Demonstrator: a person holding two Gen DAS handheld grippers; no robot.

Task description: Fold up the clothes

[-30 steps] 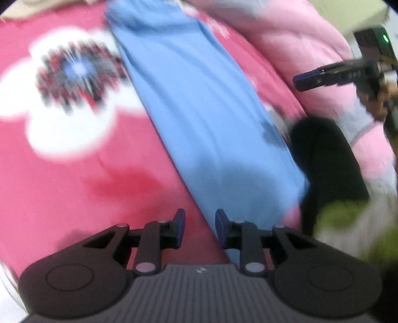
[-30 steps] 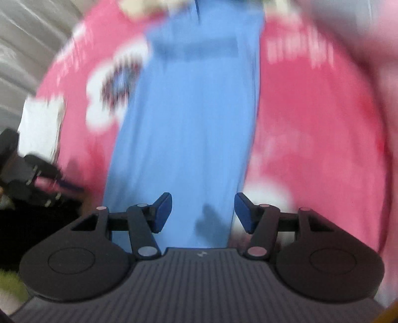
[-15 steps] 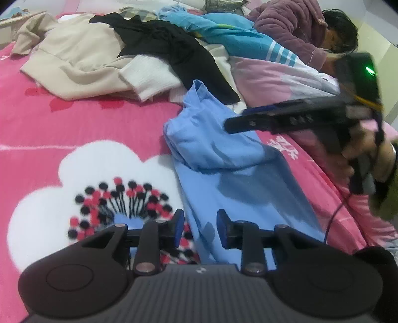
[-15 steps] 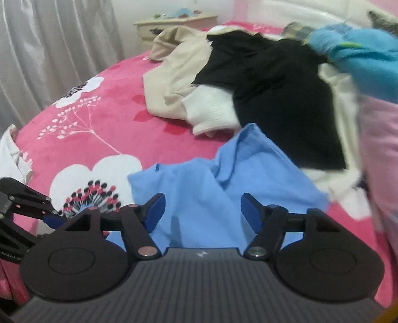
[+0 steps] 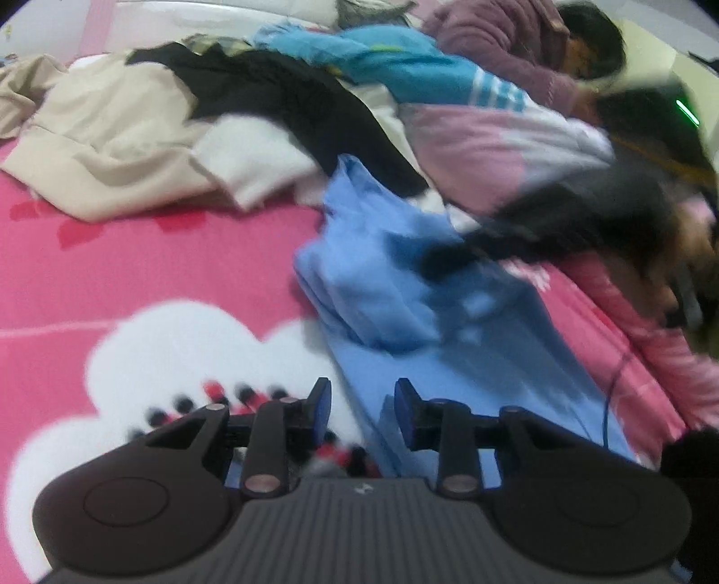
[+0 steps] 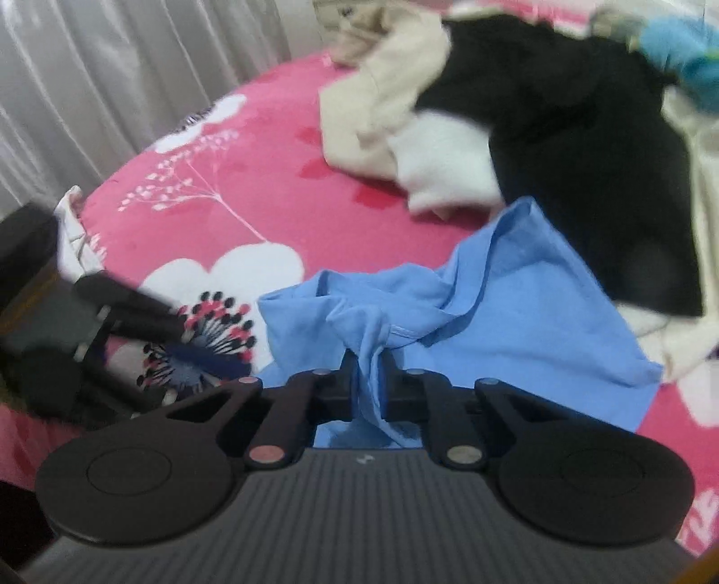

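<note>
Right wrist view: nearest the lens, the right gripper (image 6: 368, 386) is seen closed on a bunched fold of the light blue cotton garment (image 6: 517, 314), the cloth being pinched between both fingers and hanging down through them. Beyond the pinch, the garment is spread in loose creases across the pink floral bedspread (image 6: 251, 148), its far corner touching the black garment (image 6: 584, 148) of a mixed heap. To the left, the left gripper (image 6: 177, 332) is shown blurred above the printed flower, beside the blue cloth's edge.

From the left wrist view, the left gripper (image 5: 361, 406) is found with its fingers parted and nothing between them, hovering over the near edge of the blue garment (image 5: 449, 377), which is laid lengthwise away from the lens and rucked up at its middle. Farther off, the cream garment (image 5: 103, 148), a white knit piece (image 5: 256, 157) and the black garment are piled together, with a bright blue striped jacket (image 5: 413, 76) and a person in a purple top (image 5: 508, 36) lying behind.

The step in hand is judged to be the gathering of the garment for a fold. A matching hold by the left gripper on the opposite edge is called for next, so that the cloth can be lifted evenly and laid over itself.
</note>
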